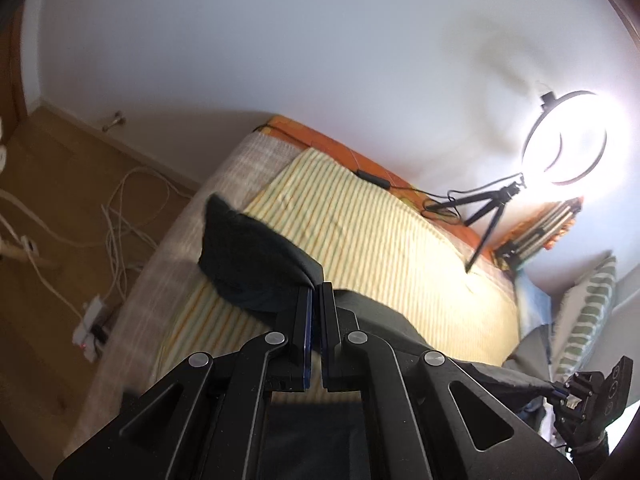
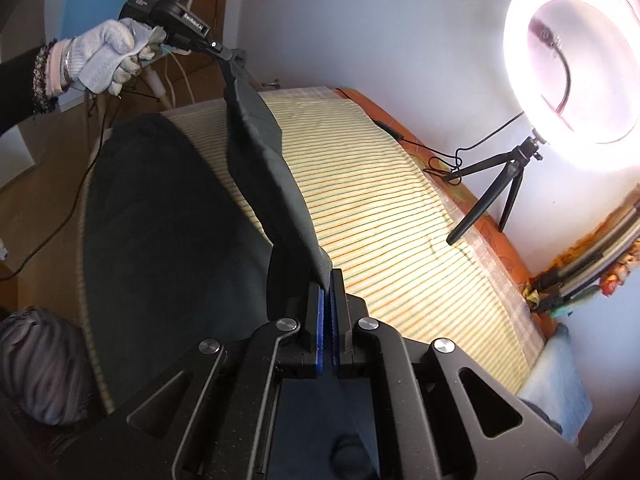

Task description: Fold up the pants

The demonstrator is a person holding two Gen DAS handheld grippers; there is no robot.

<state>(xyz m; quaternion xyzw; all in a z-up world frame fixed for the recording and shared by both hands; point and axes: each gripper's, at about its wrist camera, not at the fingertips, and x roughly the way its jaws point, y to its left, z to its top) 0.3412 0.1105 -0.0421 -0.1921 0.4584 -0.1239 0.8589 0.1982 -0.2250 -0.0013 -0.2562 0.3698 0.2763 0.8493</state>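
Note:
Dark pants lie on a striped sheet over the bed, one long edge lifted off it. My right gripper is shut on that raised edge of the pants near me. The left gripper, held by a gloved hand, pinches the same edge at its far end, so the cloth hangs taut between the two. In the left wrist view my left gripper is shut on a fold of the pants, and the right gripper shows at the lower right holding the cloth.
A lit ring light on a small tripod stands at the bed's far edge, cable trailing. Books are stacked against the wall. White cables and a power strip lie on the wooden floor. A blue chair stands behind the hand.

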